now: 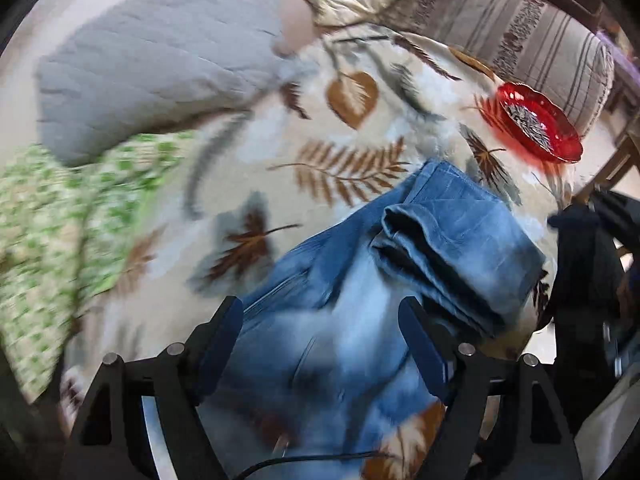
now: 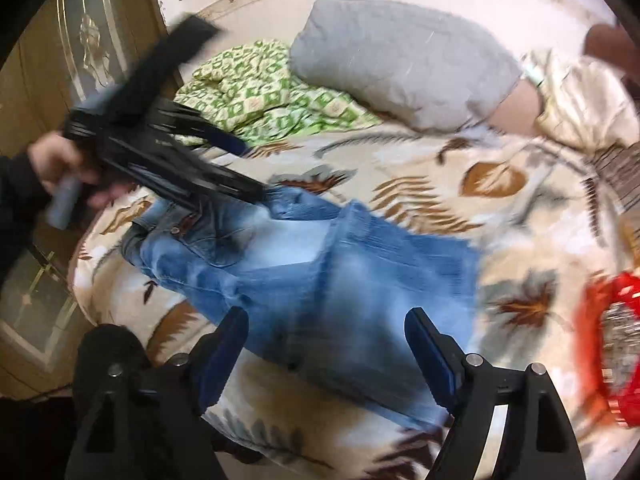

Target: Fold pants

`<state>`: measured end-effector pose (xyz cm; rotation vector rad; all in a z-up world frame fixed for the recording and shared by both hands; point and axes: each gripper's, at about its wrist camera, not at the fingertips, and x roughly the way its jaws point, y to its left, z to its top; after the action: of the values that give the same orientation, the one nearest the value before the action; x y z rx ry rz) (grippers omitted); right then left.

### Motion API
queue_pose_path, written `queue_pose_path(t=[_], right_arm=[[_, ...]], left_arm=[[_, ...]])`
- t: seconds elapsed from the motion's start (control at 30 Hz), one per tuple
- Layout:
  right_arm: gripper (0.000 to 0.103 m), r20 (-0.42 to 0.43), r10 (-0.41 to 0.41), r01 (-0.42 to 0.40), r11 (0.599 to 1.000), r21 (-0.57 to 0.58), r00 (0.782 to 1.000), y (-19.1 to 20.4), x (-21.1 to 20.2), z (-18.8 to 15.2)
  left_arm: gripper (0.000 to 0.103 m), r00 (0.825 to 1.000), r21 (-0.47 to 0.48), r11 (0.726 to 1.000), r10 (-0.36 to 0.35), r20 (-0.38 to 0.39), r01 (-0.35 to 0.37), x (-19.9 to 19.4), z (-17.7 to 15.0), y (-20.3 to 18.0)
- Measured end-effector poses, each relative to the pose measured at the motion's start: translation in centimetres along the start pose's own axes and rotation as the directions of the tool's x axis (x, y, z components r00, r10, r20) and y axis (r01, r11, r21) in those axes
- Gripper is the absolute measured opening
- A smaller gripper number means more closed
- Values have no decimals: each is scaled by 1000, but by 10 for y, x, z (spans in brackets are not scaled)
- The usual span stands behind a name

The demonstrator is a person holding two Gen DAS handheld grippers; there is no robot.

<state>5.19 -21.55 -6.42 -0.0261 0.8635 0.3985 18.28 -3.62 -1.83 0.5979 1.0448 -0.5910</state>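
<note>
Right wrist view: one pair of jeans (image 2: 304,268) lying centre, one red dish (image 2: 616,320) right edge; right gripper (image 2: 326,332) and left gripper (image 1: 320,320) both gaping wide, gripping nothing.

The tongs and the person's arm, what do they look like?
Both tongs, left and right, are black angular frames with dark blue pads and silver pins. A thin black cable runs beneath the left. The sleeve is black.

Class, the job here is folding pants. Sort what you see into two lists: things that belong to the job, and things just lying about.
Belongs to the job:
jeans
left gripper, open
right gripper, open

Just lying about:
red dish
grey pillow
green patterned cloth
leaf-print blanket
</note>
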Motion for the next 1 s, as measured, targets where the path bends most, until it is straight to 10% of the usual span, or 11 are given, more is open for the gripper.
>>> queue_pose_path(t=[0.27, 0.43, 0.63, 0.83, 0.93, 1.0], right_arm=[[83, 13, -59, 59, 998, 38, 998, -32, -28, -3], [83, -38, -43, 47, 992, 116, 998, -69, -21, -16], [82, -74, 13, 2, 980, 200, 997, -119, -6, -21], [78, -70, 112, -89, 956, 279, 991, -149, 22, 3], [70, -94, 147, -115, 951, 288, 985, -151, 43, 15], [67, -119, 154, -117, 956, 269, 981, -145, 58, 21]], left_arm=[[100, 995, -37, 994, 100, -30, -101, -87, -58, -28], [100, 1000, -212, 977, 25, 11, -22, -42, -66, -58], [100, 989, -466, 872, -128, 75, 149, 33, -42, -86], [98, 988, -489, 867, -141, -59, 95, 106, -28, -103], [30, 993, -386, 919, -108, -41, 84, 113, -34, -103], [26, 989, -399, 910, -138, -43, 110, 113, -38, -94]])
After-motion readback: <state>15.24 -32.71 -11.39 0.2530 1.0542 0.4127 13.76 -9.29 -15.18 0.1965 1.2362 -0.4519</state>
